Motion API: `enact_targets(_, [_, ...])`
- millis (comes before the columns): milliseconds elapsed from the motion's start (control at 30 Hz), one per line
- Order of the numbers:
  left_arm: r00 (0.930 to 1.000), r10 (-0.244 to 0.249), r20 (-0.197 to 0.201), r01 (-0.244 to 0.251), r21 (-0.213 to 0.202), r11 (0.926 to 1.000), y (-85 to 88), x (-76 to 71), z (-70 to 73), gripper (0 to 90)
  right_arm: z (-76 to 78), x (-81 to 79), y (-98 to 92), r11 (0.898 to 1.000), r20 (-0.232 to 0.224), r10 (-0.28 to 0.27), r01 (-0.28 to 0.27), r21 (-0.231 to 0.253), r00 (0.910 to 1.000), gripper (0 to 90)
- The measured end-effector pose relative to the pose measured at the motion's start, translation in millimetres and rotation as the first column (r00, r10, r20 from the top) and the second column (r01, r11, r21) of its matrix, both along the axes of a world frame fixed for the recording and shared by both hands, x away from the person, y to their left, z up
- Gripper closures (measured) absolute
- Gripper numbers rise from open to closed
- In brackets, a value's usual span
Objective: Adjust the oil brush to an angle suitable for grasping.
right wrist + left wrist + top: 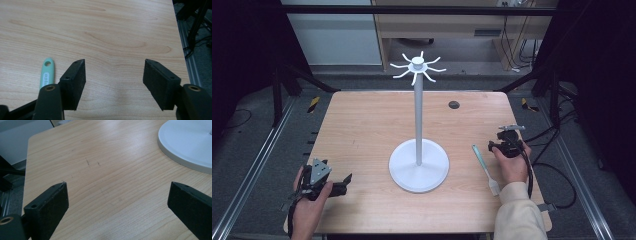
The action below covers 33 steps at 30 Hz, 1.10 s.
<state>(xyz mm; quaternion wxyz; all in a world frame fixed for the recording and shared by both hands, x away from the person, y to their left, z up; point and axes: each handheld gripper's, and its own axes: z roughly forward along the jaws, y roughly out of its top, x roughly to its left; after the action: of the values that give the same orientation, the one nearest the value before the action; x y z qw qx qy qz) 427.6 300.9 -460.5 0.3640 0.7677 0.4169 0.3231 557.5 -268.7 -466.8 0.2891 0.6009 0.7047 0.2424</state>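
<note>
Work in hand: a spatula (485,169) lies flat on the worktop (362,125), and a white stand (418,150) with hooks at its top is set at the middle; hanging the spatula on a hook is judged to be the job.
Done: nothing can be counted as done; the spatula is not yet gripped and the hooks are bare.
Left: the grasp, the lift, and the hanging by the hole in the handle (all of it, as judged from how things lie).
Spatula: placed just left of the right gripper (507,145), between it and the stand's base; its mint handle (47,72) is seen in the right gripper view just outside the left finger (73,82), apart from it.
Right gripper: its fingers are spread wide, nothing is held or touched; bare wood is seen between them.
Left gripper: (332,185) held low at the near left corner, well apart from the spatula; its fingers (47,205) are spread wide and empty, aimed towards the stand's base (187,142).
Next move: the right gripper is best placed for the grasp.
</note>
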Motion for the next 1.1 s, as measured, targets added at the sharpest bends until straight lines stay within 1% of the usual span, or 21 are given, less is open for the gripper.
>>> enact_targets(100, [1.0, 0.001, 0.0, -0.001, -0.004, 1.0, -0.6, 0.0, -0.2, 3.0, -1.7, 0.9, 3.9, 0.999, -0.008, 0.016, -0.016, -0.036, 0.9999, 42.7])
enact_targets(167, [1.0, 0.002, 0.001, -0.002, -0.004, 1.0, -0.7, 0.1, 0.0, 3.0, -1.2, 1.2, 4.4, 0.999, -0.006, 0.024, -0.025, -0.046, 0.9997, 46.6])
enact_targets(300, [1.0, -0.001, -0.002, 0.001, -0.002, 1.0, -1.8, 0.5, 0.1, 3.0, 0.0, 1.1, 5.9, 0.999, -0.017, 0.029, -0.03, -0.035, 0.9994, 51.6])
enact_targets(467, [1.0, -0.003, -0.002, 0.003, -0.002, 1.0, -1.9, 0.4, -0.1, 3.0, 0.5, 3.2, 6.1, 0.999, -0.055, 0.044, -0.044, 0.001, 0.9975, 58.0])
enact_targets(500, [1.0, -0.002, -0.003, 0.002, -0.002, 1.0, -1.7, 0.3, -0.1, 3.0, 0.9, 3.3, 6.3, 0.999, -0.059, 0.047, -0.046, 0.015, 0.9972, 60.9])
enact_targets(567, [1.0, -0.002, -0.001, 0.002, -0.003, 1.0, -1.4, 0.2, -0.1, 3.0, 1.4, 3.5, 8.1, 0.998, -0.065, 0.057, -0.055, 0.028, 0.9963, 64.7])
enact_targets(633, [1.0, -0.001, -0.001, 0.001, -0.003, 1.0, -1.4, 0.1, -0.1, 3.0, 1.3, 3.7, 10.1, 0.997, -0.069, 0.073, -0.072, 0.012, 0.9949, 69.0])
enact_targets(667, [1.0, -0.001, -0.001, 0.001, -0.002, 1.0, -1.5, 0.2, -0.1, 3.0, 1.0, 4.2, 11.4, 0.997, -0.079, 0.081, -0.082, -0.009, 0.9936, 71.0])
enact_targets(700, [1.0, -0.001, -0.001, 0.001, -0.001, 1.0, -1.6, 0.3, -0.2, 3.0, 1.0, 4.2, 11.4, 0.997, -0.079, 0.081, -0.082, -0.009, 0.9936, 71.0])
enact_targets(733, [1.0, -0.002, -0.002, 0.002, -0.001, 1.0, -1.7, 0.3, -0.2, 3.0, 0.7, 4.7, 13.0, 0.995, -0.085, 0.089, -0.092, -0.033, 0.9924, 72.6])
enact_targets(767, [1.0, -0.002, -0.003, 0.002, 0.0, 1.0, -2.0, 0.4, -0.3, 3.0, 0.4, 4.7, 15.9, 0.993, -0.082, 0.105, -0.109, -0.052, 0.9911, 75.9])
enact_targets(800, [1.0, -0.002, -0.003, 0.002, 0.0, 1.0, -2.0, 0.4, -0.3, 3.0, 0.4, 4.7, 15.9, 0.993, -0.082, 0.105, -0.109, -0.052, 0.9911, 75.9])
enact_targets(833, [1.0, -0.003, -0.004, 0.003, 0.001, 1.0, -2.3, 0.5, -0.4, 3.0, 1.3, 4.9, 19.0, 0.991, -0.073, 0.116, -0.12, -0.052, 0.9905, 78.5])
enact_targets(900, [1.0, -0.004, -0.006, 0.004, 0.004, 1.0, -2.6, 0.4, -0.5, 3.0, 1.5, 5.4, 22.0, 0.99, -0.069, 0.128, -0.131, -0.055, 0.9894, 80.8])
enact_targets(967, [1.0, -0.004, -0.004, 0.004, 0.003, 1.0, -2.8, 0.5, -0.6, 3.0, 0.4, 6.1, 24.8, 0.988, -0.078, 0.141, -0.145, -0.049, 0.987, 84.0])
enact_targets(1000, [1.0, -0.004, -0.004, 0.004, 0.003, 1.0, -2.8, 0.5, -0.6, 3.0, 0.4, 6.1, 24.8, 0.988, -0.078, 0.141, -0.145, -0.049, 0.987, 84.0])
enact_targets(1033, [1.0, -0.005, -0.004, 0.005, 0.006, 1.0, -2.4, 0.6, -0.7, 3.0, -0.9, 6.7, 27.5, 0.986, -0.087, 0.16, -0.163, -0.032, 0.9833, 86.4])
enact_targets(1067, [1.0, -0.003, -0.006, 0.003, 0.004, 1.0, -2.4, 0.6, -0.8, 3.0, -1.5, 6.9, 28.9, 0.984, -0.095, 0.169, -0.173, -0.031, 0.9809, 87.3])
enact_targets(1100, [1.0, -0.003, -0.006, 0.003, 0.004, 1.0, -2.4, 0.6, -0.8, 3.0, -1.5, 6.9, 28.9, 0.984, -0.095, 0.169, -0.173, -0.031, 0.9809, 87.3])
